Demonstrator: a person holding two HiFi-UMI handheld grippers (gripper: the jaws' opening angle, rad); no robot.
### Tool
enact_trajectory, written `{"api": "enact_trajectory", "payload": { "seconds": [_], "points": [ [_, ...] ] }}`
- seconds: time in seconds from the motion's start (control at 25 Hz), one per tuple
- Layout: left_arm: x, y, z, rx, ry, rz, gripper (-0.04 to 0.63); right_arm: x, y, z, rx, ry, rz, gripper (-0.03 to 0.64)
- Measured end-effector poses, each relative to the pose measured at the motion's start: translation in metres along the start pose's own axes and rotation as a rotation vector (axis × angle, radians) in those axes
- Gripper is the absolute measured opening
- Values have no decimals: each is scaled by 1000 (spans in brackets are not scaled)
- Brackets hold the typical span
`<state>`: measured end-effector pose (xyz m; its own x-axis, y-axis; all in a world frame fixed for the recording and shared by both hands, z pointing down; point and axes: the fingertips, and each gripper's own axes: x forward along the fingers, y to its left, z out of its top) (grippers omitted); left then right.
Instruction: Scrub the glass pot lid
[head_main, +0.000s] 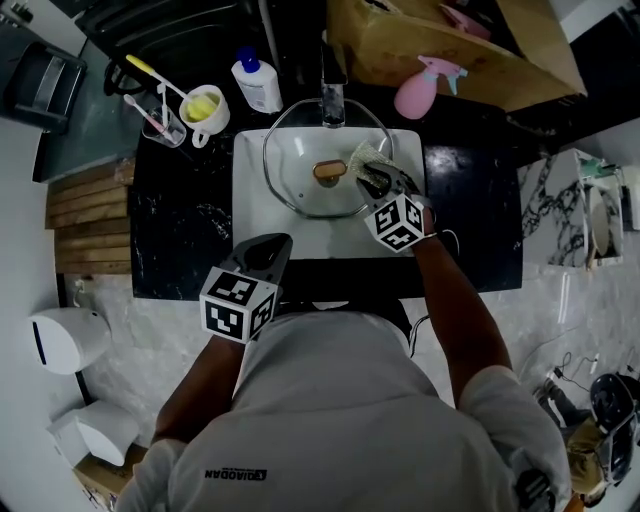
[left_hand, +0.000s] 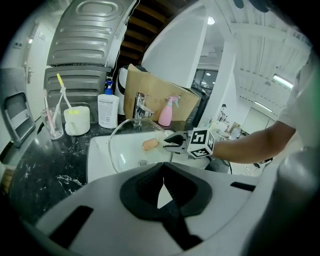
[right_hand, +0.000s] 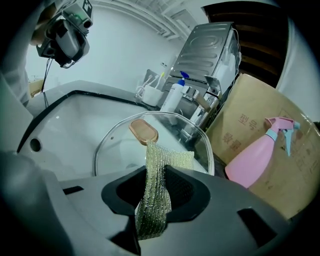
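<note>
Mesh scouring cloth (right_hand: 155, 195) was clamped between the jaws of the right gripper (head_main: 368, 180), with its free end reaching onto the glass pot lid (head_main: 295, 185) just right of the wooden knob (head_main: 328, 172). The lid sat in the white sink (head_main: 250, 225) below the tap, directly ahead of that gripper. The left gripper (head_main: 268, 252), jaws together and empty, hung at the sink's near edge, farther from the lid, so scrubbing likely fell to the right
</note>
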<state>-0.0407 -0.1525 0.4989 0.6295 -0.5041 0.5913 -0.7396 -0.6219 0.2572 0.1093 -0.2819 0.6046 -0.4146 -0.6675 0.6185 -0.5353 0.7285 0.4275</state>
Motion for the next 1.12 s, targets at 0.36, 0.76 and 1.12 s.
{"api": "enact_trajectory", "payload": {
  "seconds": [0.36, 0.76, 1.12],
  "points": [
    [-11, 9, -3, 20, -12, -25, 15, -1, 35, -7, -21, 63, 58, 137],
    [-23, 17, -19, 5, -8, -43, 15, 4, 68, 3, -11, 65, 133, 141],
    [-34, 30, -31, -14, -6, -26, 15, 14, 94, 17, -28, 51, 204, 144]
  ]
}}
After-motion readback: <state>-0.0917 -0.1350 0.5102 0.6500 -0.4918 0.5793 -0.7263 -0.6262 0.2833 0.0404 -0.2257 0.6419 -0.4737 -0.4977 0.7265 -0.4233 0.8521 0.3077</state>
